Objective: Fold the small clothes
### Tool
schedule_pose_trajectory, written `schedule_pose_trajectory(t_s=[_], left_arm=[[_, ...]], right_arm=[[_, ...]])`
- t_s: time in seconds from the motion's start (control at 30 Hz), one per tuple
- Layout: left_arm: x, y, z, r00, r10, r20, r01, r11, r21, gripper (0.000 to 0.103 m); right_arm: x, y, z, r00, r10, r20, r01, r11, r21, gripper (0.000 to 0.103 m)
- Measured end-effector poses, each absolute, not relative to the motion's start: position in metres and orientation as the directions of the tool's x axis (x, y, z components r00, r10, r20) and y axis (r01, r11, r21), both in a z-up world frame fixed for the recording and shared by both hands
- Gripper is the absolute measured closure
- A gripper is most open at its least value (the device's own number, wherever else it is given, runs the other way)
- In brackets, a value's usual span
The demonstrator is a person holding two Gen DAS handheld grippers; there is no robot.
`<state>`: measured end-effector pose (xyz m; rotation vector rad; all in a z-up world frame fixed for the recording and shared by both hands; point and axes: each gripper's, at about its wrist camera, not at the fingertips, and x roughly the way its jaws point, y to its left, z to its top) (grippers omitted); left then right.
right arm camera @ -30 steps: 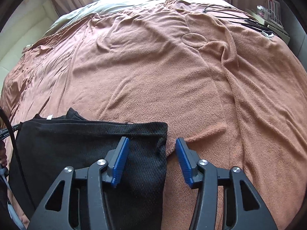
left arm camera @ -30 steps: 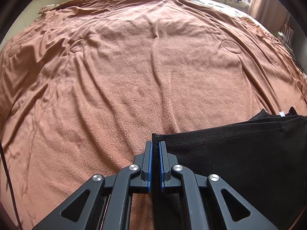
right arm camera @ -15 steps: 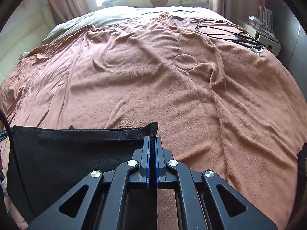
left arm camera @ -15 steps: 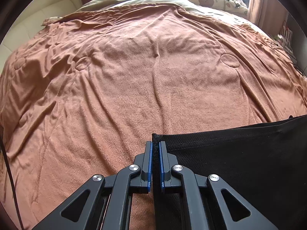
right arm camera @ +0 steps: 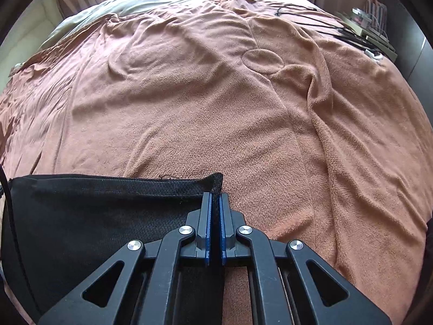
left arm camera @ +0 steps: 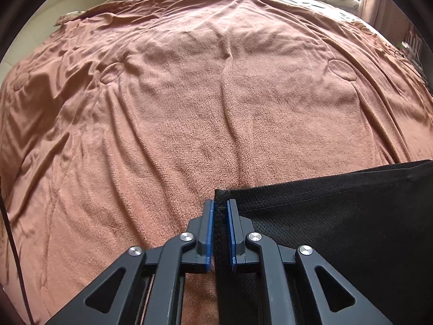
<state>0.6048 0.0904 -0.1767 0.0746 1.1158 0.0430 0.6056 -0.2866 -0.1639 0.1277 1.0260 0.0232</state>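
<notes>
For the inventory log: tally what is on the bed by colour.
Black: 1, the black garment, a corner in each of the left gripper and right gripper.
Brown: 1, the brown blanket.
Dark: cables, count unclear.
Total: 2 fabrics.

1. Left gripper (left arm camera: pixel 220 208): matte black linkage arms with triangular cut-outs near the base.
2. Four round silver screws sit across its joints.
3. Its fingers (left arm camera: pixel 207 233) carry thin blue pads on their inner faces.
4. Right gripper (right arm camera: pixel 214 201): same black frame, same triangular windows, four silver screws.
5. Blue pads (right arm camera: pixel 207 230) line its fingers too.
6. A thin black cable (left arm camera: pixel 13 246) trails at the left view's edge.
</notes>
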Motion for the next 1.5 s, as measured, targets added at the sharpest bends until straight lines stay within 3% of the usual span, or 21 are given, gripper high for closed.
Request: schedule_pose_trajectory(t_s=[0.07, 0.13, 0.2, 0.8, 0.93, 1.5], left_arm=[[0.601, 0.095, -0.168, 0.443, 0.092, -0.892, -0.025, 0.996, 0.090, 0.064], [0.594, 0.101, -0.157, 0.460, 0.081, -0.885, -0.037, 0.997, 0.072, 0.055], [0.584, 0.106, -0.147, 0.469, 0.068, -0.881, -0.041, 0.998, 0.055, 0.053], [0.464, 0.117, -0.098, 0.495, -0.036, -0.868, -0.065, 0.995, -0.077, 0.049], [0.436, 0.115, -0.095, 0.503, -0.050, -0.863, -0.062, 0.994, -0.094, 0.041], [0.358, 0.113, -0.119, 0.470, -0.165, -0.867, -0.108, 0.964, -0.242, 0.041]], right_arm=[[0.600, -0.288, -0.156, 0.526, 0.086, -0.846, 0.041, 0.991, 0.126, 0.088], [0.589, -0.289, -0.145, 0.545, 0.098, -0.833, 0.024, 0.991, 0.133, 0.063], [0.574, -0.291, -0.132, 0.572, 0.097, -0.814, 0.015, 0.992, 0.129, 0.057], [0.426, -0.321, -0.088, 0.621, 0.204, -0.757, 0.040, 0.956, 0.291, 0.057], [0.396, -0.327, -0.091, 0.621, 0.231, -0.749, 0.057, 0.940, 0.337, 0.057], [0.332, -0.359, -0.134, 0.573, 0.381, -0.726, 0.205, 0.791, 0.577, 0.057]])
